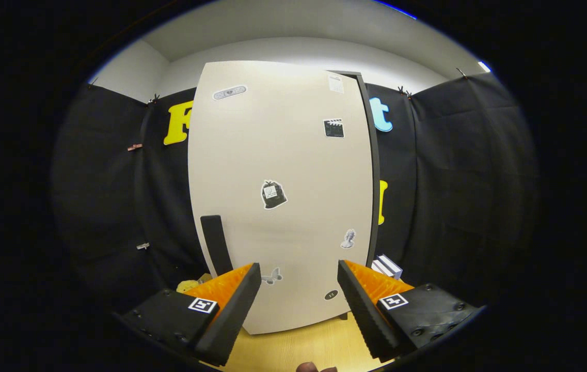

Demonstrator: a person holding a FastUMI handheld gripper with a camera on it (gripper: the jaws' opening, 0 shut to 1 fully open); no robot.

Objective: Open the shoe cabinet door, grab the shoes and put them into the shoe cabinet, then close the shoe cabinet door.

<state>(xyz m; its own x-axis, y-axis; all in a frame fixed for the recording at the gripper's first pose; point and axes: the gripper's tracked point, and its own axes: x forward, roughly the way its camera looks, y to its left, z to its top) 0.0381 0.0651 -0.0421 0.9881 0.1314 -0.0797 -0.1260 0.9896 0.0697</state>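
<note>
Shoe cabinet door standing shut, black handle near its left edge | tool facing door, fingers spread wide, gripping nothing | stage undeterminable: fits before opening or after closing.

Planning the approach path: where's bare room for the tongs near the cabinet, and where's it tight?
Free: the strip of wooden floor between the open tongs and the foot of the cabinet door. Tighter: left of the door, by its dark handle, a yellow object sits low; right of it, a white box crowds the cabinet's dark edge.
</note>
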